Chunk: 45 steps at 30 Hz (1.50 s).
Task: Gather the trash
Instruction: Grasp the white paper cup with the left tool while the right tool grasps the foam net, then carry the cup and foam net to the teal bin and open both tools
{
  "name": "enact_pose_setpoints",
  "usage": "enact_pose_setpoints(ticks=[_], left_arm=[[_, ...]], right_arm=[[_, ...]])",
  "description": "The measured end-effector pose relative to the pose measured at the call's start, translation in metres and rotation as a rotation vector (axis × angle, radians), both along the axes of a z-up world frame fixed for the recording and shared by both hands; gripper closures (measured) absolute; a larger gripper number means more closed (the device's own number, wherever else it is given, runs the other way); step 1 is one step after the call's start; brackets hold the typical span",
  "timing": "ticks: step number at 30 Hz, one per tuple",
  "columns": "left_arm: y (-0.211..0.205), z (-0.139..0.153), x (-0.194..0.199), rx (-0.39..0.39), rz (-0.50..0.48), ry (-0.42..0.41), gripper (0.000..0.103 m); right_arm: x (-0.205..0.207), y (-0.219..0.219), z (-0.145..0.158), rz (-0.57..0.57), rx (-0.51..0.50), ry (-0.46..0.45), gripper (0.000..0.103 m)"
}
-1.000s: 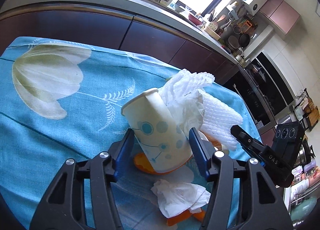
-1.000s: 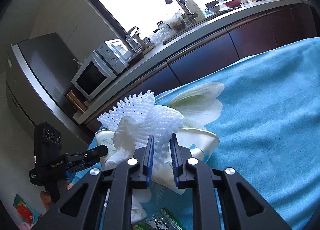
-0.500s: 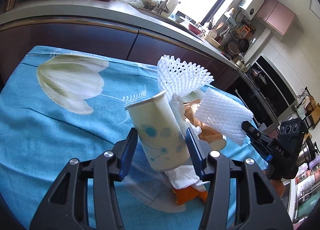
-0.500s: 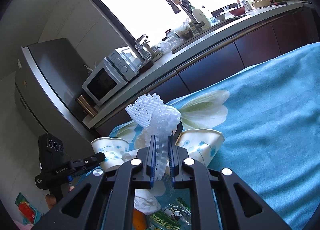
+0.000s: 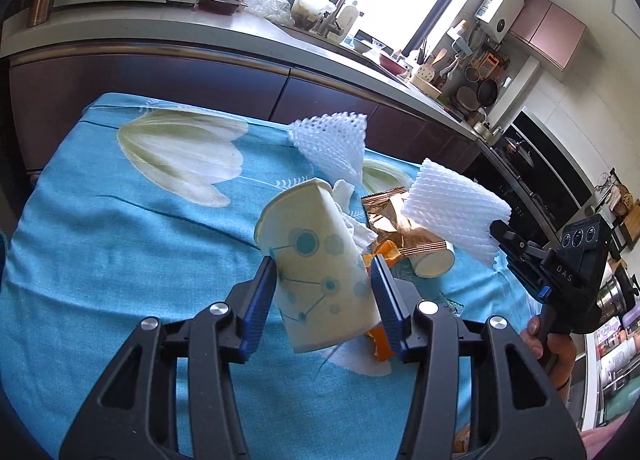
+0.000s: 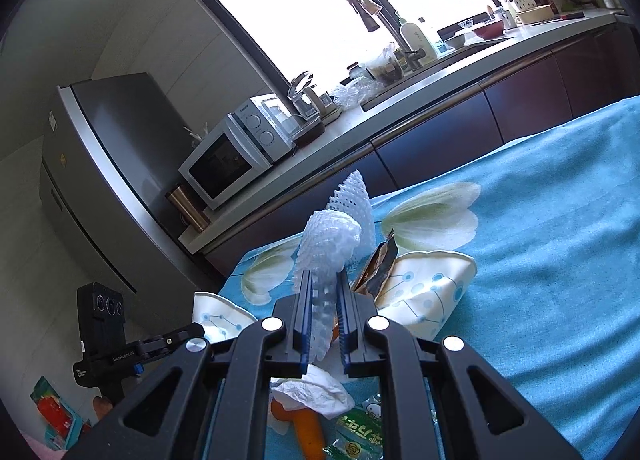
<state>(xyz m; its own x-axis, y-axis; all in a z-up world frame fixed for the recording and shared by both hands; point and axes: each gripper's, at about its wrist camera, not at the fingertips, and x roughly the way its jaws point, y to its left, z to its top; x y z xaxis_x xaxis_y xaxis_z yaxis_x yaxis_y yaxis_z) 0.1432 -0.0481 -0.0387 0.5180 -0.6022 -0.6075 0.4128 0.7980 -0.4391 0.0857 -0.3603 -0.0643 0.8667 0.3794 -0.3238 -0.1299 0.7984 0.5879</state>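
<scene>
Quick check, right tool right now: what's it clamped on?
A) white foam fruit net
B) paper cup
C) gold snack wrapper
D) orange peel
A: the right tool has its blue pads shut on the white foam fruit net, which sticks up between them; the paper cup sits in the left tool instead.
</scene>
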Motion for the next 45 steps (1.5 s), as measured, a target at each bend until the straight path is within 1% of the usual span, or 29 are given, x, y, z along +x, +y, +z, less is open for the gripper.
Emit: enact_pose_setpoints(ticks=[9,16,27,34,45], left_arm=[[0.016,0.006,-0.01,0.0,0.027,-0.026,0.055],[0.034,0.011,-0.021,-0.002,0.061,-0.035,0.055],[0.082,0.014,-0.042,0.004,0.147,-0.031,0.055],[0.12,0.017,-0.058,0.007,0.212,-0.039,0.055],[0.182,0.017,-0.075,0.02,0.332,-0.038,0.055]], right_arm=[[0.007,0.009,0.003,0.027,0.0,-0.001,0.093],[0.015,0.034,0.007,0.11,0.012,-0.015,0.093],[0.036,0.097,0.007,0.27,0.027,-0.007,0.093],[0.051,0.143,0.006,0.377,0.033,0.012,0.093],[0.072,0.222,0.006,0.524,0.014,0.028,0.093]])
